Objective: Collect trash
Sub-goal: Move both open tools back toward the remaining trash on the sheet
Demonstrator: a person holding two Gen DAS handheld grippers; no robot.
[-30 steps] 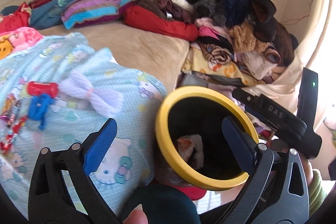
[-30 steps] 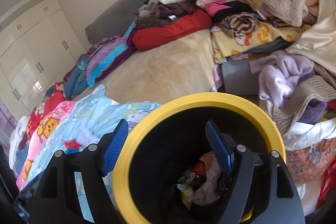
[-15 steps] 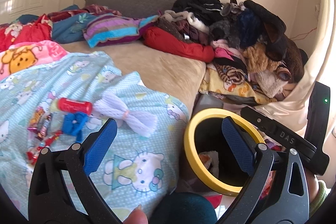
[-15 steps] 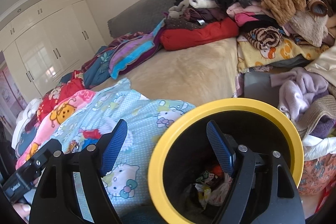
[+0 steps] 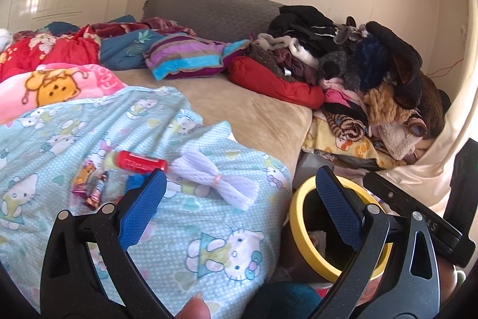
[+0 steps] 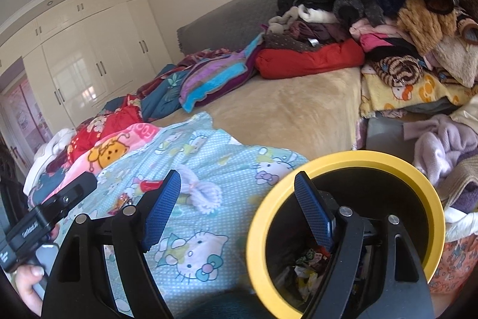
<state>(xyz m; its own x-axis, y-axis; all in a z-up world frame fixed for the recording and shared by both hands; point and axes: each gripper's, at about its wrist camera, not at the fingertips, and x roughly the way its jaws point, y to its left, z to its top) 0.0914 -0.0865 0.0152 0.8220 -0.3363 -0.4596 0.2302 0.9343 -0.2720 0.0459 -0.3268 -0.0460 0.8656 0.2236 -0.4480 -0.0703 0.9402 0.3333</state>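
Partly hidden behind the left tongs (image 5: 236, 205), whose blue textured pads stand apart on nothing, crinkly candy wrappers (image 5: 92, 187) lie beside a red tube (image 5: 140, 162) lying crosswise on the Hello Kitty blanket (image 5: 215, 253). Right tongs (image 6: 239, 208) gape empty too. Just off the bed, the yellow-rimmed black bin (image 6: 343, 160) holds crumpled trash.
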